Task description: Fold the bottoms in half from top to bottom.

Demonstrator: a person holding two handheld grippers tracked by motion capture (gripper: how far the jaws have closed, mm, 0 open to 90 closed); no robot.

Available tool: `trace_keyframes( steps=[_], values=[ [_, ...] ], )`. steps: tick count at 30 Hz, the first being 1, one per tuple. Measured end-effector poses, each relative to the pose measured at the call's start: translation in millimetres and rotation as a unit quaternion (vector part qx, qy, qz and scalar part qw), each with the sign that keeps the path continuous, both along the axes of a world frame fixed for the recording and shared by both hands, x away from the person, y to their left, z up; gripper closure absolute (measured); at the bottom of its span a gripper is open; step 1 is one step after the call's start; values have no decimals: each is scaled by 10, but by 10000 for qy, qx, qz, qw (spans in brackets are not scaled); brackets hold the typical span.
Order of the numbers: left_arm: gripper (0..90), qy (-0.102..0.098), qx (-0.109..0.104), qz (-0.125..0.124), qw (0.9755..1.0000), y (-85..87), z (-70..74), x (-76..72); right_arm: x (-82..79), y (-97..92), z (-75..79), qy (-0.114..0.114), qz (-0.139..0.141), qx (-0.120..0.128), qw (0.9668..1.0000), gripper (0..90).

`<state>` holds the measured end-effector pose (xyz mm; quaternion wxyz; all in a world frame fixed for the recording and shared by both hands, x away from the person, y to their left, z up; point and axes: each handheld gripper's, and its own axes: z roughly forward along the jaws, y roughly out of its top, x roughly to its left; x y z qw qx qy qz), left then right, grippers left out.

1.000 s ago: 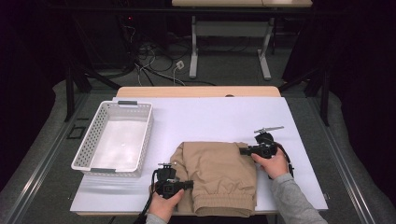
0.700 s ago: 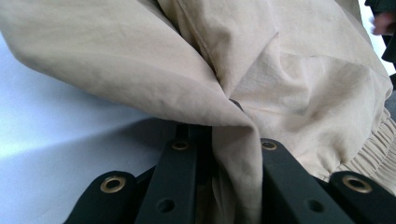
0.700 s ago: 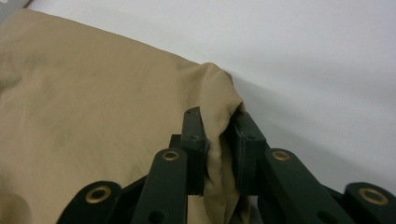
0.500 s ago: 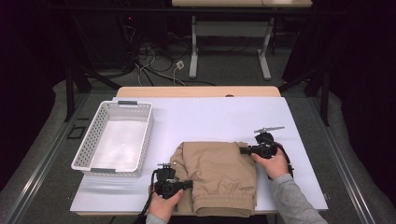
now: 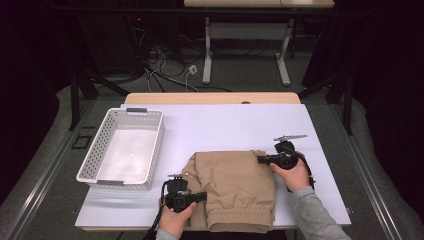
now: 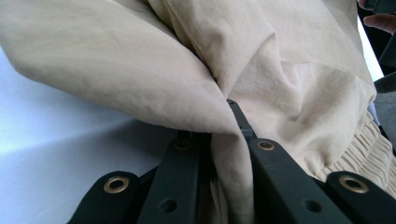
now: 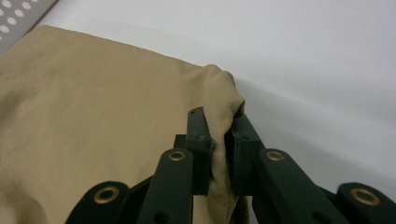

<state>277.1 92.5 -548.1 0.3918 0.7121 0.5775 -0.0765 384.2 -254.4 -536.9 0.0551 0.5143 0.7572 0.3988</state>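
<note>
Folded tan trousers [image 5: 235,187] lie on the white table near its front edge, elastic waistband toward the person. My left gripper [image 5: 202,196] points right at the trousers' left edge. In the left gripper view the gripper [image 6: 224,126] is shut on a fold of the tan cloth [image 6: 289,84]. My right gripper [image 5: 260,160] points left at the far right corner of the trousers. In the right gripper view its jaws [image 7: 219,126] have just been closing, and they now pinch that corner of the cloth [image 7: 93,107] between the pads.
A white perforated basket [image 5: 155,150] stands on the table's left side, with nothing in it. The white table top [image 5: 225,125] stretches behind the trousers. Beyond the table are cables and desk legs on the floor.
</note>
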Motion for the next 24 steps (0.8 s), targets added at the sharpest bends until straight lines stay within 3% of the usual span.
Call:
trace_keyframes(
  steps=[16, 24],
  values=[
    [865, -53, -81, 33, 9999, 24, 74, 29, -35, -63, 177, -134, -44, 303, 9994, 821],
    [866, -156, -55, 27, 9999, -2, 185, 95, -41, -46, 315, -283, -26, 319, 9991, 827]
  ],
)
